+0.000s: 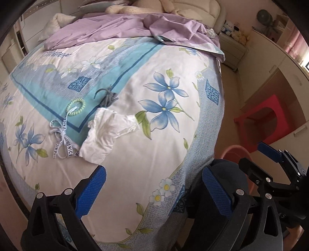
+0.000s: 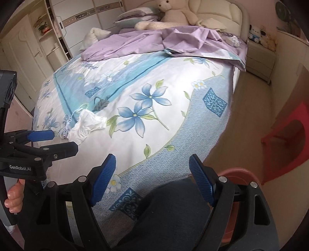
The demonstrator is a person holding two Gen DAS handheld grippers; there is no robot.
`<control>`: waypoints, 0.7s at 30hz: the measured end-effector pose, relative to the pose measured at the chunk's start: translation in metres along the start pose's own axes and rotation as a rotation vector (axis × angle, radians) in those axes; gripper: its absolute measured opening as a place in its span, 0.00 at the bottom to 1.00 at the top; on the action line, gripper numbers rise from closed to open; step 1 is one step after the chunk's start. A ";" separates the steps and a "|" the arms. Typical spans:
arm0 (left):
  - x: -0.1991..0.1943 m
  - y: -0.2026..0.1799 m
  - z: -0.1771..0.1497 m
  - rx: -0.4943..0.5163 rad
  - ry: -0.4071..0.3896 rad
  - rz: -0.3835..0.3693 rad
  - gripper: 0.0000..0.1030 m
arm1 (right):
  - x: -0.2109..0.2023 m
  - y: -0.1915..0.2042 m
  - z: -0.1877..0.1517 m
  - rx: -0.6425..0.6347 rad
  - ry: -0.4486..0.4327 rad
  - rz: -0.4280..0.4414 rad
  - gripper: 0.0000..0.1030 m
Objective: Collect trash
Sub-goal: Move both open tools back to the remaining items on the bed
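A crumpled white tissue [image 1: 108, 135] [image 2: 87, 125] lies on the flowered bed cover [image 1: 173, 144]. Just beside it are a white printed ribbon [image 1: 61, 142] [image 2: 66, 123], a green spiral hair tie [image 1: 76, 106] and a grey tangle of string [image 1: 108, 97] [image 2: 101, 104]. My left gripper [image 1: 154, 191] hovers over the near part of the bed, short of the tissue, open and with nothing between its blue pads. My right gripper [image 2: 153, 179] is open and empty above the bed's near corner. Each gripper shows in the other's view [image 2: 64, 141] [image 1: 256, 158].
A pink bin [image 2: 239, 173] [image 1: 231, 152] stands on the floor by the bed corner, beside a red stool [image 2: 285, 139] [image 1: 264, 119]. Dark blue fabric [image 2: 170, 212] fills the bottom foreground. A rumpled purple sheet [image 1: 135, 29] and a plush bear [image 2: 173, 13] lie at the bed's head. A nightstand [image 2: 260, 58] stands at far right.
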State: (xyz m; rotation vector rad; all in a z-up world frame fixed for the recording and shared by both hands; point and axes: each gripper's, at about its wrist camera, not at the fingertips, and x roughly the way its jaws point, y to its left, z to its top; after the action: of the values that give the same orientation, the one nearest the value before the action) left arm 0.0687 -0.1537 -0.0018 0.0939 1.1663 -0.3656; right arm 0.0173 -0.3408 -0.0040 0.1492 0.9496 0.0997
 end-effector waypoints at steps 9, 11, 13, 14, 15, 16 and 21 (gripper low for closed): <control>-0.011 0.067 -0.014 -0.113 -0.017 0.034 0.95 | 0.016 0.059 0.015 -0.086 0.006 0.046 0.75; -0.014 0.083 -0.016 -0.139 -0.020 0.042 0.95 | 0.020 0.071 0.016 -0.101 0.012 0.058 0.75; -0.016 0.098 -0.018 -0.162 -0.025 0.051 0.95 | 0.025 0.083 0.017 -0.116 0.017 0.068 0.75; -0.016 0.103 -0.018 -0.172 -0.027 0.055 0.95 | 0.027 0.088 0.017 -0.122 0.019 0.072 0.75; -0.016 0.110 -0.018 -0.182 -0.029 0.058 0.95 | 0.029 0.093 0.018 -0.128 0.020 0.077 0.75; -0.016 0.117 -0.019 -0.196 -0.030 0.060 0.95 | 0.031 0.099 0.020 -0.134 0.022 0.081 0.75; -0.015 0.145 -0.017 -0.243 -0.035 0.059 0.95 | 0.041 0.121 0.028 -0.171 0.027 0.093 0.75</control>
State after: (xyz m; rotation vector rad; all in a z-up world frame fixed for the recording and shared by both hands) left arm 0.0965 -0.0100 -0.0120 -0.0897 1.1623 -0.1713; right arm 0.0610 -0.2179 -0.0001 0.0337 0.9569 0.2682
